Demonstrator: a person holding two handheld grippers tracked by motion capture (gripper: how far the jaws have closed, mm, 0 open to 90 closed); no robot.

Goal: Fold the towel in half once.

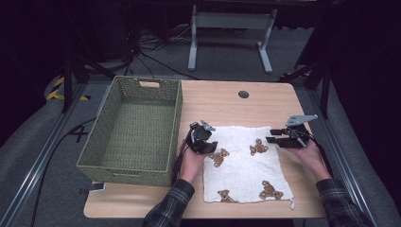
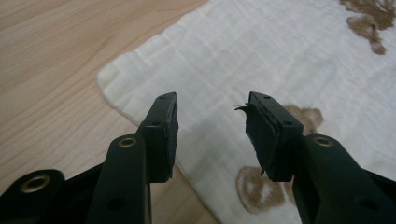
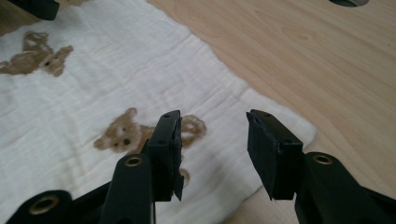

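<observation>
One white cloth (image 1: pixel 243 163) lies flat on the near right part of the table (image 1: pixel 222 101), just beside the basket. Four brown bear prints are countable on it in the high view: two in its upper half, two along its near edge.

Two grippers, one per hand. The left gripper (image 1: pixel 202 137) is over the cloth's far left corner; in the left gripper view (image 2: pixel 210 128) its jaws stand apart, nothing between them, cloth corner and a bear print below. The right gripper (image 1: pixel 283 138) is over the far right corner; in the right gripper view (image 3: pixel 212 144) its jaws also gape with nothing gripped, above a bear print near the cloth edge.

One green woven basket (image 1: pixel 106 142) sits at the table's left, empty inside. One dark round hole (image 1: pixel 243 94) marks the tabletop beyond the cloth.
</observation>
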